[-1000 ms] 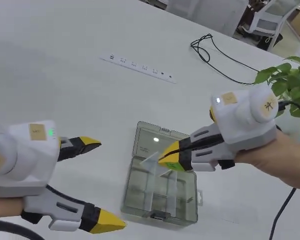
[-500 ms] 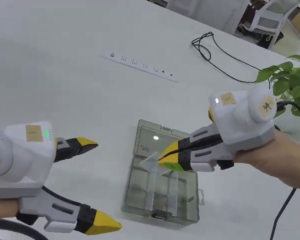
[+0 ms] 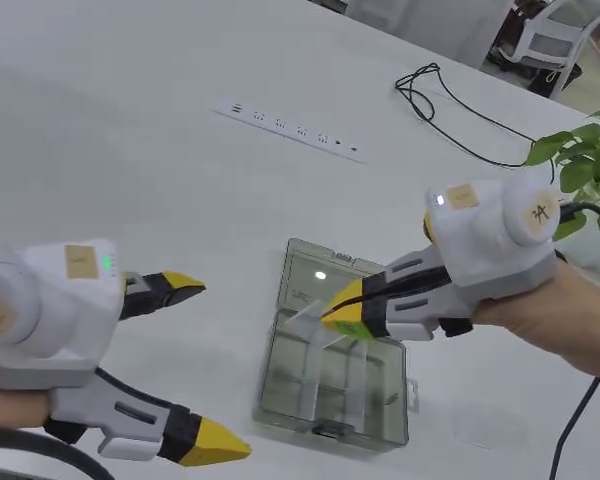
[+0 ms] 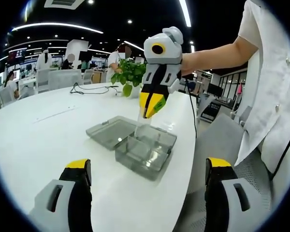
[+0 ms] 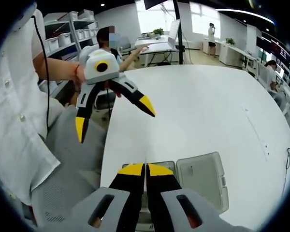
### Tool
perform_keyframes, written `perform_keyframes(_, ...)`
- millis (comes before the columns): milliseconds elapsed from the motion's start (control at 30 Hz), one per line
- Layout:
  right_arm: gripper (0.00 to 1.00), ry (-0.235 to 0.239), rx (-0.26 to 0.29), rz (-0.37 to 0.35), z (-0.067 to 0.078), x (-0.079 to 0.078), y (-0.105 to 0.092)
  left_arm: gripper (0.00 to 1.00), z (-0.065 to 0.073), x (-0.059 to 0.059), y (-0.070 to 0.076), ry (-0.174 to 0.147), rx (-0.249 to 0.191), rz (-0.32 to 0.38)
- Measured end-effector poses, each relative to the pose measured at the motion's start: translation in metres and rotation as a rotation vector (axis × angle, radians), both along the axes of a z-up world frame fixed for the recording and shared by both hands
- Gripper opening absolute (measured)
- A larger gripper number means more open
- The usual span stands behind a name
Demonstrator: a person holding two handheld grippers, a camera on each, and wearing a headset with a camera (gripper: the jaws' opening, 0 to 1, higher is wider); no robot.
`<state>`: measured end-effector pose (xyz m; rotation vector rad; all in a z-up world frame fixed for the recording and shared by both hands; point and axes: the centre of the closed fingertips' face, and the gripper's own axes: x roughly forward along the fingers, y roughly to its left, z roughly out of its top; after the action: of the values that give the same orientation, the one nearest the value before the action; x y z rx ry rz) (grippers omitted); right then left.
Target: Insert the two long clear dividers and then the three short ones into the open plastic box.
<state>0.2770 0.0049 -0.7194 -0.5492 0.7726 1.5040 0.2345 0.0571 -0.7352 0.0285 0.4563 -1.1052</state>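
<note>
The open clear plastic box (image 3: pixel 384 428) lies on the white table with its lid (image 3: pixel 325 272) folded flat behind it. Two long clear dividers (image 3: pixel 307 385) stand upright inside it. My right gripper (image 3: pixel 342 311) is shut on a short clear divider (image 3: pixel 308 322), held tilted just above the box's rear half. From the left gripper view, the right gripper (image 4: pixel 152 104) hangs over the box (image 4: pixel 145 151), the divider (image 4: pixel 139 126) dipping towards it. My left gripper (image 3: pixel 205 370) stays open to the left of the box, holding nothing. The right gripper view looks past its shut tips (image 5: pixel 145 169) at the left gripper (image 5: pixel 111 104).
A white power strip (image 3: pixel 295 129) lies farther back on the table, with a black cable (image 3: pixel 450 100) looped to its right. A green plant (image 3: pixel 590 165) stands at the right edge. Office chairs (image 3: pixel 550 35) are beyond the table.
The head camera has shifted slightly. My right gripper still holds the divider over the box and the left gripper stays open; nothing else has visibly moved.
</note>
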Motion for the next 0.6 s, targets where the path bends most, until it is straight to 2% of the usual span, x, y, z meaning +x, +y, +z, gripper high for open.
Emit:
perform_keyframes(333,0.03,-0.001,-0.005,-0.011,-0.009,0.008,-0.003,1.00,-0.001,0.000,0.000,0.001,0.001,-0.001)
perform_keyframes(600,0.03,0.012,-0.019,-0.018,-0.022,0.005,-0.006,1.00,0.000,-0.001,-0.001,0.002,-0.001,-0.002)
